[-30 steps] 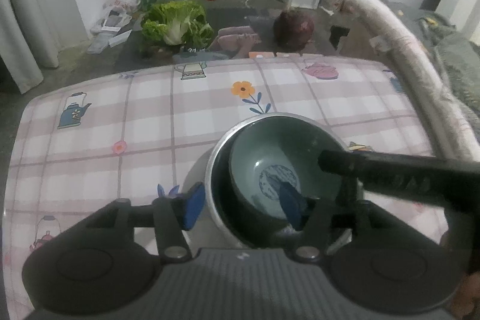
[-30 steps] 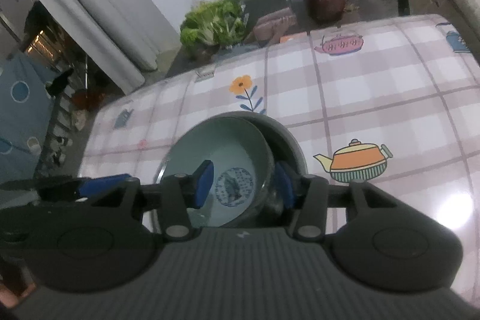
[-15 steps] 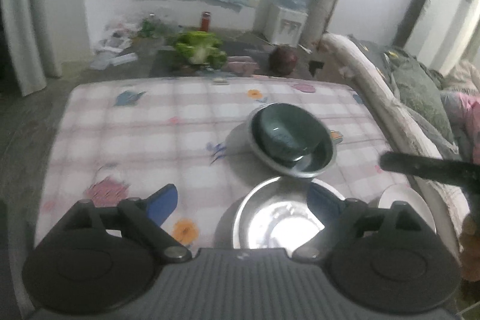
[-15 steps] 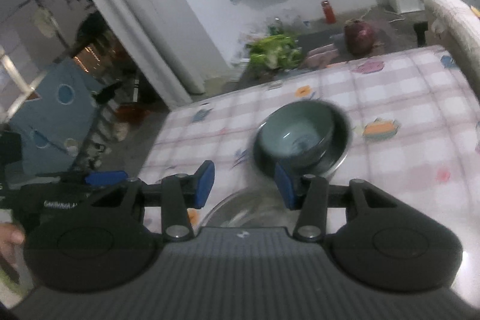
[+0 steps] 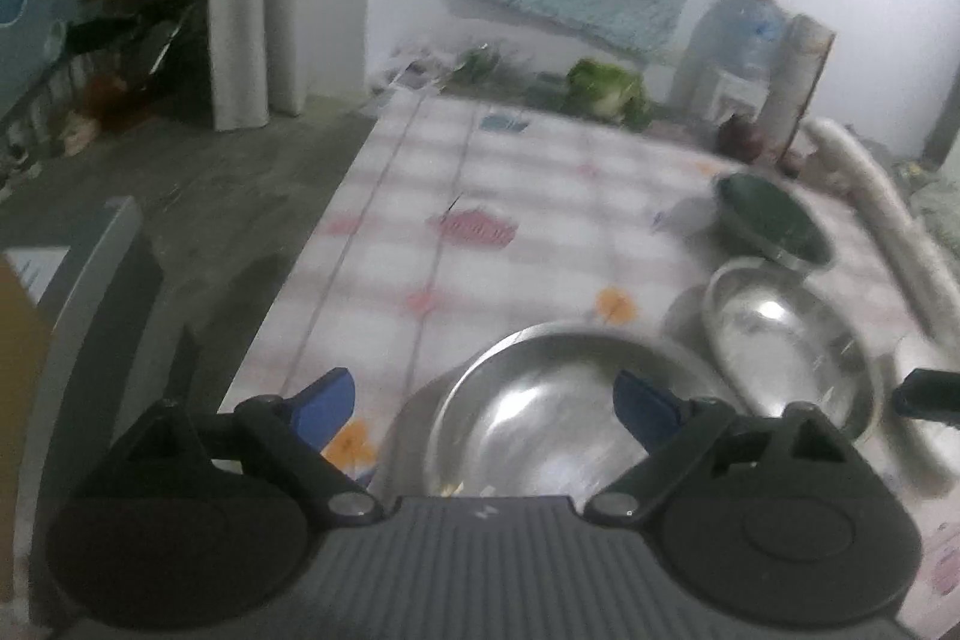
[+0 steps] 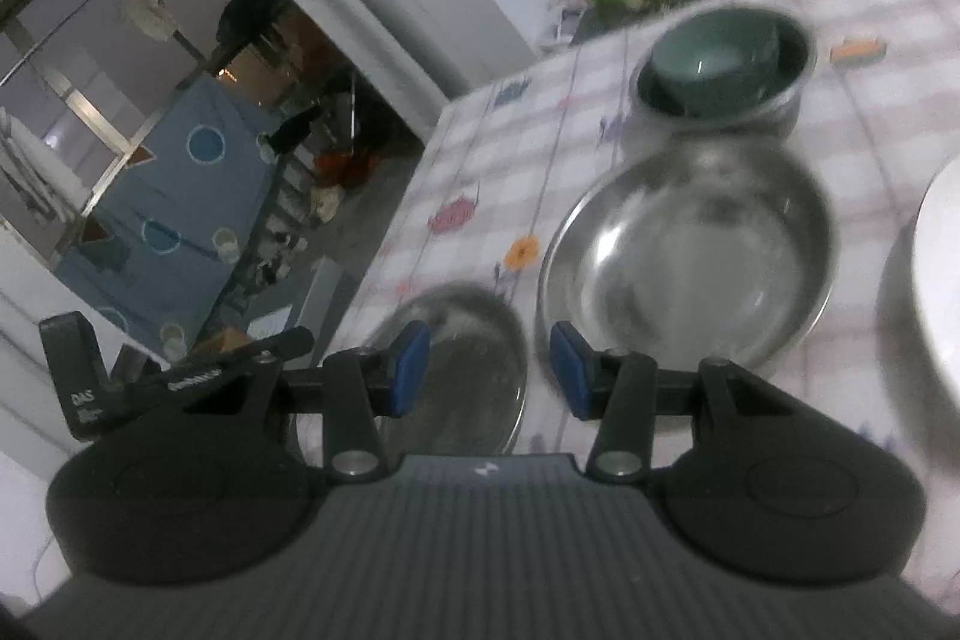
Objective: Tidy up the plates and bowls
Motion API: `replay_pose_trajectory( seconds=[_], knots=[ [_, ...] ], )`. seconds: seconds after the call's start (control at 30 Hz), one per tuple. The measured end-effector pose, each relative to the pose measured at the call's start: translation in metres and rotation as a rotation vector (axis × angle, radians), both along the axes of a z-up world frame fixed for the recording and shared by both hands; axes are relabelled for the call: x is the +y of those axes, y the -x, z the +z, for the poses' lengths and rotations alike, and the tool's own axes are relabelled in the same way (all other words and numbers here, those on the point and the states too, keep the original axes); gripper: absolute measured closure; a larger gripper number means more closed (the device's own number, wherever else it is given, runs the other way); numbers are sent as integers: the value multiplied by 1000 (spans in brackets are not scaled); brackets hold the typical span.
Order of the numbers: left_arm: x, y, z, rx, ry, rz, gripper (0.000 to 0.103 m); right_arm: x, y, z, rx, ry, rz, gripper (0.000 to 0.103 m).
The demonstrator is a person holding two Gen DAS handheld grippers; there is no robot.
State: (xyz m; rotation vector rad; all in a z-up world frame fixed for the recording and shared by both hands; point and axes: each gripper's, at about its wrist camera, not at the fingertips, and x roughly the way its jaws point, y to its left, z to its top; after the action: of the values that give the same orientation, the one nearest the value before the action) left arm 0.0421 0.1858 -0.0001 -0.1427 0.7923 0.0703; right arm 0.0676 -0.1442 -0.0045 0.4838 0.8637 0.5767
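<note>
Left wrist view: the left gripper [image 5: 483,409] is spread wide and holds nothing; its jaws have just been opening, and no thing is pinched between them.
Left gripper's surroundings: a steel bowl [image 5: 540,412] stands on the bench [image 5: 480,196] right ahead of the blue fingertips [image 5: 327,397], framed by them but not gripped (the frame is blurred, so contact cannot be ruled in or out).
Further out, left view: a second steel bowl [image 5: 792,346] sits just to the right, and beyond it the green ceramic bowl [image 5: 774,214] rests nested in a dark metal bowl [image 5: 813,256].
Right gripper: the right gripper [image 6: 489,370] is partly open and empty, hovering over the near edge of the bench.
Right gripper's surroundings: the smaller steel bowl shows behind its left finger, the larger steel bowl just beyond its right finger, both apart from the pads.
Further out, right view: the nested green ceramic bowl stands past the larger steel bowl; a white plate [image 6: 936,280] cuts into the right edge.
Done so far: one nesting looks complete, the green ceramic bowl sitting inside the dark metal bowl.
Left to do: by my reading, the two steel bowls lie loose side by side and the white plate stands alone, so most of the stacking is not yet done.
Likely step: picking up the near steel bowl (a guess from the wide jaws lined up over it).
</note>
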Motion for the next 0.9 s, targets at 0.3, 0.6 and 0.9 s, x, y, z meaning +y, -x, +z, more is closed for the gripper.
replay_pose_trajectory(
  seconds=[0.3,0.6,0.9],
  knots=[
    [-14,1,-37,28,-155,-34,34,46,10,-40,70,76,0,58],
    [-8,-10,-54,74,-183,-45,75,67,-5,-53,100,143,13,69],
    [4,-6,-55,113,-105,-52,90,75,-16,-60,108,161,5,85]
  ],
)
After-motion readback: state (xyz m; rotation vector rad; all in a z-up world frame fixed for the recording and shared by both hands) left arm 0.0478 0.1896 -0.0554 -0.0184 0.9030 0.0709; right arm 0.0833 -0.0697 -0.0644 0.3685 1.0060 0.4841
